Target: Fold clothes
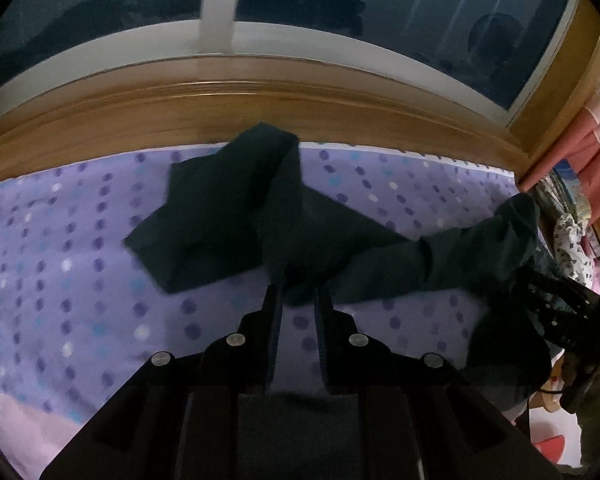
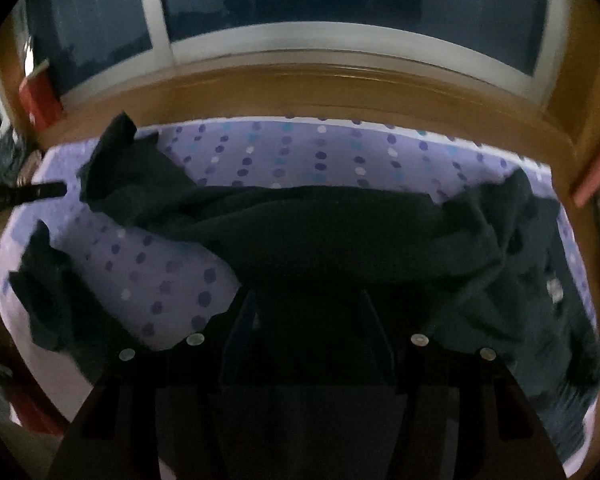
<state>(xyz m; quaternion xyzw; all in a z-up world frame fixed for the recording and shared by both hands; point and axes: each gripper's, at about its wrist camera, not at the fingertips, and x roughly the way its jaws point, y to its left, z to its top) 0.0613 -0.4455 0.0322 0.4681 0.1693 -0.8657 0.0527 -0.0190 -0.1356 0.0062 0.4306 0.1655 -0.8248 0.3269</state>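
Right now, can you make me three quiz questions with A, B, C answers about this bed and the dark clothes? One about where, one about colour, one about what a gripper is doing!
1. Where does the dark garment lie?
A. on the spotted bedsheet
B. on the windowsill
C. on the floor

2. What colour is the bedsheet?
A. green
B. purple with dots
C. plain white

3. What is the left gripper doing?
A. hanging apart from the cloth
B. pinching a fold of the garment
C. holding a cup

Answers: 1 A, the cloth spreads over the sheet. 2 B, dots on purple show around it. 3 B, dark cloth sits between its fingertips.
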